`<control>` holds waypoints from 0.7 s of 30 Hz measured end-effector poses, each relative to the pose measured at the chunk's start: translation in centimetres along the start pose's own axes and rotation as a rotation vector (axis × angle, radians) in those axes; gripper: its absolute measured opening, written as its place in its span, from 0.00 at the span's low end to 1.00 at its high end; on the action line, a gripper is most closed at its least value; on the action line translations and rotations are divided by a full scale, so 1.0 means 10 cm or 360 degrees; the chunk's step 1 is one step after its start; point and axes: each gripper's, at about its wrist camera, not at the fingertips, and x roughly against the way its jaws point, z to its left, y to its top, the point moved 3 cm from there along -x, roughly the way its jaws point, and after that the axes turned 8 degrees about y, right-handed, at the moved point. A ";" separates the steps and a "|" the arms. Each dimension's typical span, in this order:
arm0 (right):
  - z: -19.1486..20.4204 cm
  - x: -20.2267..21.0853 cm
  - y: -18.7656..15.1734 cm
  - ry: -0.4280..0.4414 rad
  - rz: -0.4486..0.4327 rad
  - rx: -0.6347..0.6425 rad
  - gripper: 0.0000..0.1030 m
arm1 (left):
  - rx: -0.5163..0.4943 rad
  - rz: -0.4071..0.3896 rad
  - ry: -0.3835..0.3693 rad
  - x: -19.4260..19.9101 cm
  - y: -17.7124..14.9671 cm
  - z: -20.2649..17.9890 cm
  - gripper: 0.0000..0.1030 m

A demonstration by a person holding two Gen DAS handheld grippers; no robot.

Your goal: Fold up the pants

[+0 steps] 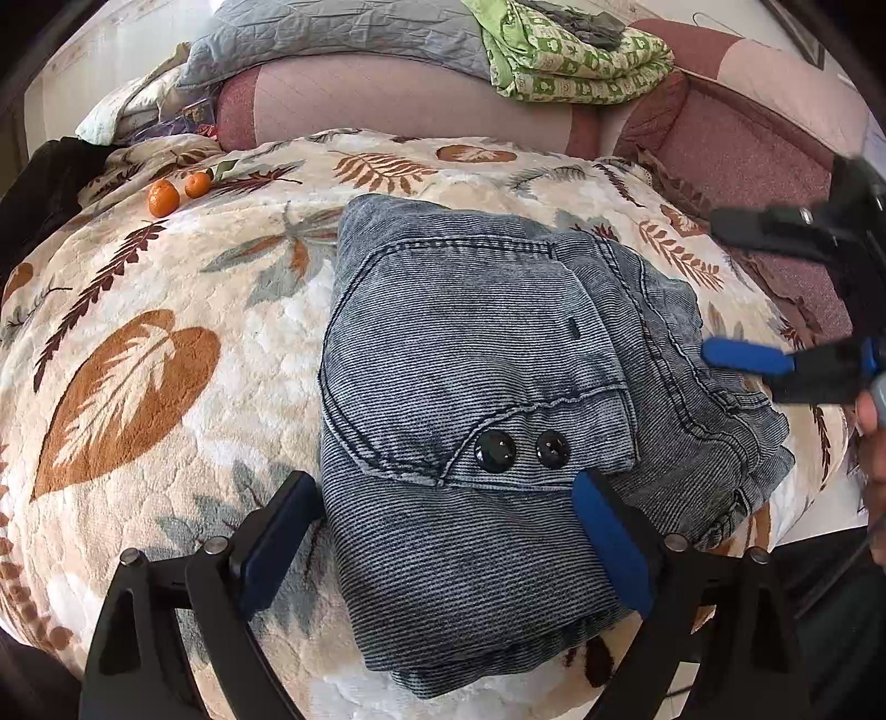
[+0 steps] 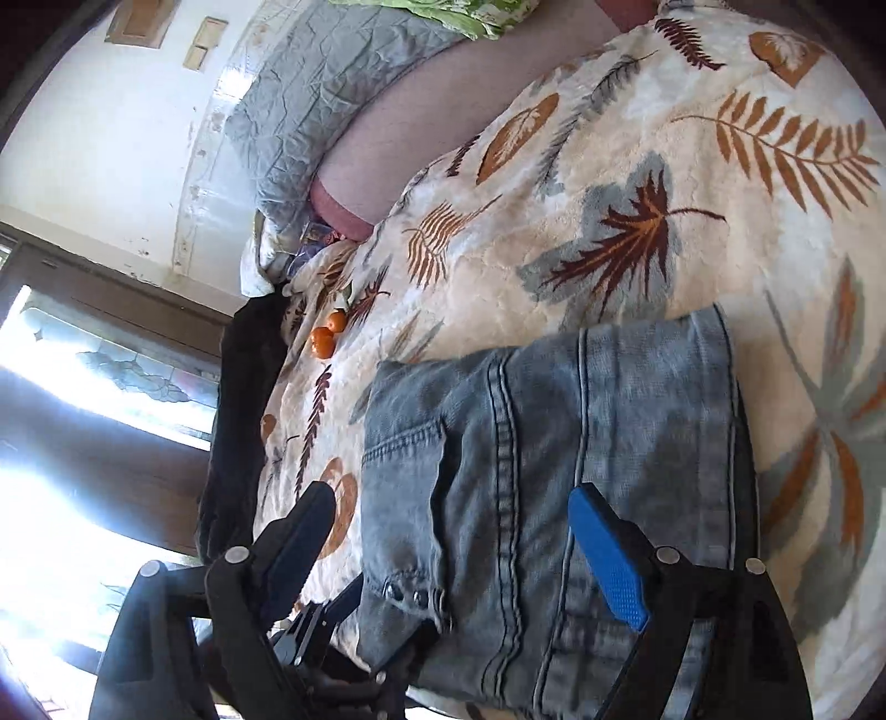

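The blue denim pants (image 1: 470,387) lie folded into a compact bundle on the leaf-print blanket (image 1: 166,332), with two black buttons (image 1: 520,448) on top. My left gripper (image 1: 448,531) is open and empty, its jaws straddling the near end of the bundle. My right gripper (image 1: 720,288) shows at the right edge of the left wrist view, open beside the bundle. In the right wrist view the right gripper (image 2: 459,531) is open over the pants (image 2: 554,443), holding nothing.
Two small oranges (image 1: 174,191) lie on the blanket at the far left. A pink cushion (image 1: 387,105), a grey quilt (image 1: 332,33) and a green patterned cloth (image 1: 565,61) are piled behind. A dark garment (image 2: 243,399) lies at the bed's edge by a bright window (image 2: 83,415).
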 end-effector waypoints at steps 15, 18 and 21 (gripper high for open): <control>-0.15 0.00 -0.42 0.0019 0.0038 0.0064 0.88 | 0.0016 -0.0055 0.0110 0.09 -0.04 0.05 0.94; -0.13 0.03 -0.42 0.0040 0.0031 0.0094 0.88 | 0.0044 -0.0059 0.0091 0.06 -0.04 0.06 0.94; -0.15 0.05 -0.42 0.0067 0.0027 0.0073 0.88 | 0.0010 -0.0108 0.0078 0.07 -0.06 0.06 0.95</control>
